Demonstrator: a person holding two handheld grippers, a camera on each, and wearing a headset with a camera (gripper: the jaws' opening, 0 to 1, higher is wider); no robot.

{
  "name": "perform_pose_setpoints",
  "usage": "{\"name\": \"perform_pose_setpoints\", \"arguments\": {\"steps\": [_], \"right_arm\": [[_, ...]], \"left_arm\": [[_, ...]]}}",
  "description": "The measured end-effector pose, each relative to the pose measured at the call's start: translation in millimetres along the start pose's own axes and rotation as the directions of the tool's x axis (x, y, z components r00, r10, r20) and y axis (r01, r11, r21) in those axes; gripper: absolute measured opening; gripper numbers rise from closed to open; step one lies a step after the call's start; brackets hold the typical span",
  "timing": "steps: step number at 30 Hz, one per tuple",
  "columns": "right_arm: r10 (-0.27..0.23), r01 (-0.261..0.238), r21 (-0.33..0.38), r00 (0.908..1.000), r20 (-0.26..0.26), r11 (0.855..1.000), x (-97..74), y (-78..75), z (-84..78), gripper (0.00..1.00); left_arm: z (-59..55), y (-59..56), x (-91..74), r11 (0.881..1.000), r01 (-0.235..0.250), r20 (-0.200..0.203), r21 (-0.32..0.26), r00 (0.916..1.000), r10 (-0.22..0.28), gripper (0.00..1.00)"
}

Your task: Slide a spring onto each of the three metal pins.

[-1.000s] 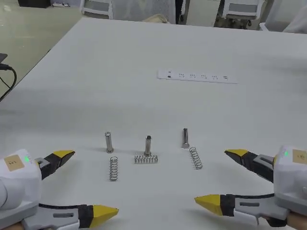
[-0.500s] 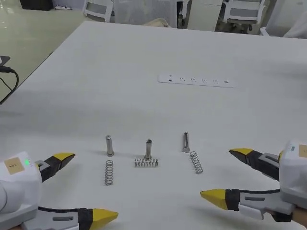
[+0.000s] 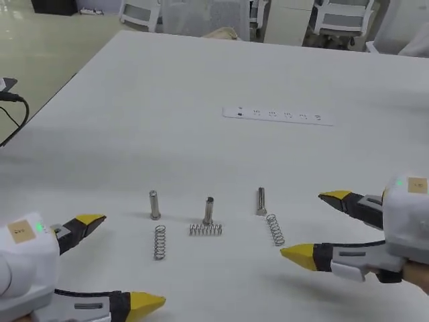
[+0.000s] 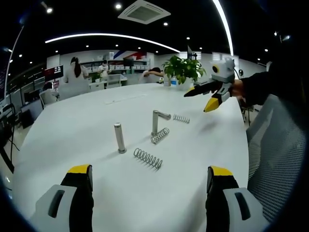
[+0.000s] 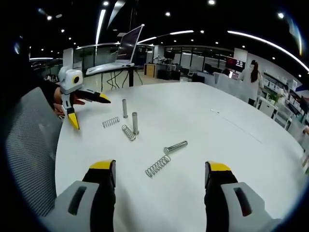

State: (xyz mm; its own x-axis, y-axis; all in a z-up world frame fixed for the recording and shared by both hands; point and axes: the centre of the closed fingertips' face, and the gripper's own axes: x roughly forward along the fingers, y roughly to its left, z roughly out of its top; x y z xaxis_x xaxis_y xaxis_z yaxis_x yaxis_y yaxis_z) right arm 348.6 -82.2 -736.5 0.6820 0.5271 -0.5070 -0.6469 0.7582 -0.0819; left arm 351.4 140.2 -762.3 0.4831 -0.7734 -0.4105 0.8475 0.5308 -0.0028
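left gripper [image 3: 131, 260] spread wide, empty | right gripper [image 3: 302, 225] spread wide, empty | three springs [image 3: 205, 229] loose on table [image 3: 201, 100] beside pins [image 3: 208, 210] (all lying flat)

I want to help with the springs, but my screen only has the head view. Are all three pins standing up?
Observer: No. The right gripper view shows the right pin lying on its side on the table. The middle pin and the left pin stand upright.
Operator: What is past the table on my right?
Observer: The left gripper view looks that way. It shows a leafy potted plant beyond the table's edge.
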Motion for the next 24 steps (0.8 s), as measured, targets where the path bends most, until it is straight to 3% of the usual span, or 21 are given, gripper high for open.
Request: {"name": "perform_pose_setpoints", "arguments": {"steps": [24], "right_arm": [[-0.002, 0.003, 0.013, 0.9973, -0.073, 1.0, 41.9, -18.2, 16.1, 0.66]], "left_arm": [[0.4, 2.3, -1.2, 1.0, -0.013, 0.003, -0.004, 0.9999, 0.013, 0.96]]}}
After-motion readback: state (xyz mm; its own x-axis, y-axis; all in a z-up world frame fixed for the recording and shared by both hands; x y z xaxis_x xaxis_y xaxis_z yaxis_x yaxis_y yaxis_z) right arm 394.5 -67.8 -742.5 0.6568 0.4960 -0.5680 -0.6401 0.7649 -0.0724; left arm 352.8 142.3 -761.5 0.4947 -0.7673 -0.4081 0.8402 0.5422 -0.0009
